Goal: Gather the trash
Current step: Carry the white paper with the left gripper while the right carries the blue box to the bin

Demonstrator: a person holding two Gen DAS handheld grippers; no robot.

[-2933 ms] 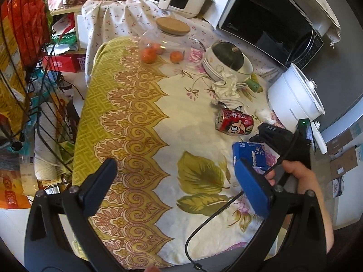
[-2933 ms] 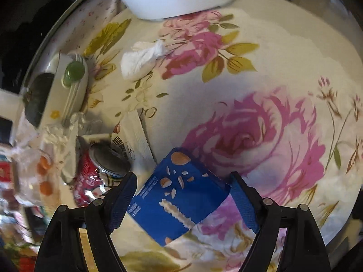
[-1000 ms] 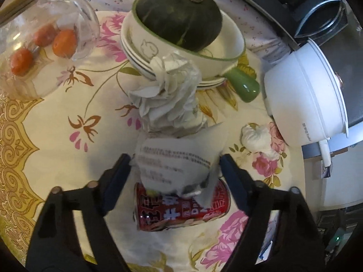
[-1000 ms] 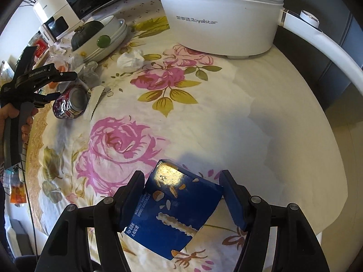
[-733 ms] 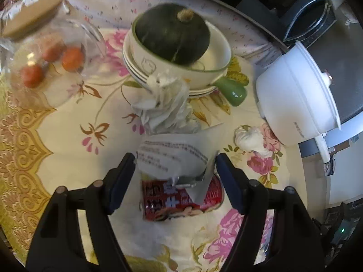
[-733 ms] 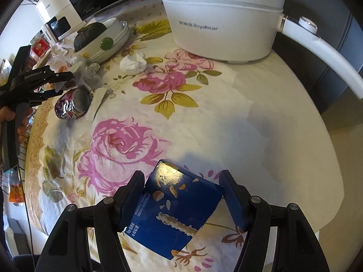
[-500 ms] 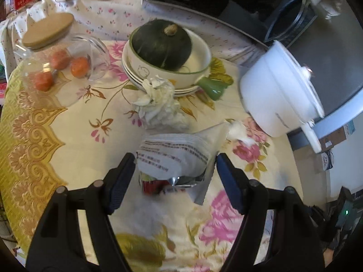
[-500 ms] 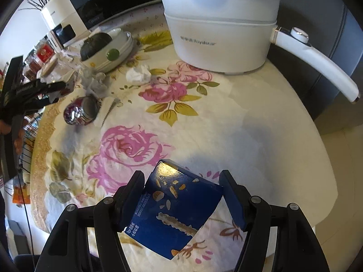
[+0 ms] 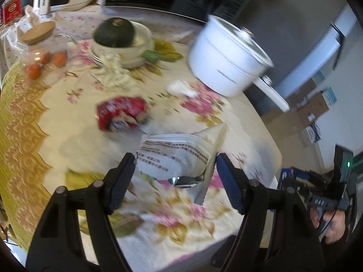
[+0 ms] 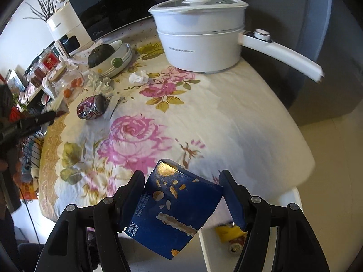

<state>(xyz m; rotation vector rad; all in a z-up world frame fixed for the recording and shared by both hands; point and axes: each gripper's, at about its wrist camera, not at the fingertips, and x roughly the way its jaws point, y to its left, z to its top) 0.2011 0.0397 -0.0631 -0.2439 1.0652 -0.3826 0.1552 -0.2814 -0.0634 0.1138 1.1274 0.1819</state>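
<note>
bench: the round bench under a cream cloth printed with pink roses is carrying all the remaining litter; both hands are hanging above its near edge.
white pot: one white electric pot with a long handle is sitting at the far side; not trash, by my judgement.
bowl stack: one stack of white bowls is holding a dark green squash.
glass jar: one clear jar with a cork lid is holding three small orange fruits.
blue carton: one dark blue cardboard snack carton is sitting tilted between the fingers of the right gripper, which are closing it in at about middle width, pads against its two sides, clear of the cloth.
white packet: one white crinkled foil packet is being pinched across its width by the left gripper, fingers fairly wide, lifted off the cloth.
red can: one crushed red drink can is lying on its side, long axis running across the left view, beyond the left fingers; the left hand is nearer it.
tissues: two crumpled white tissue wads, one beside the bowls, one nearer the pot.
key relation: both grips are full, so each needs emptying before the can.
</note>
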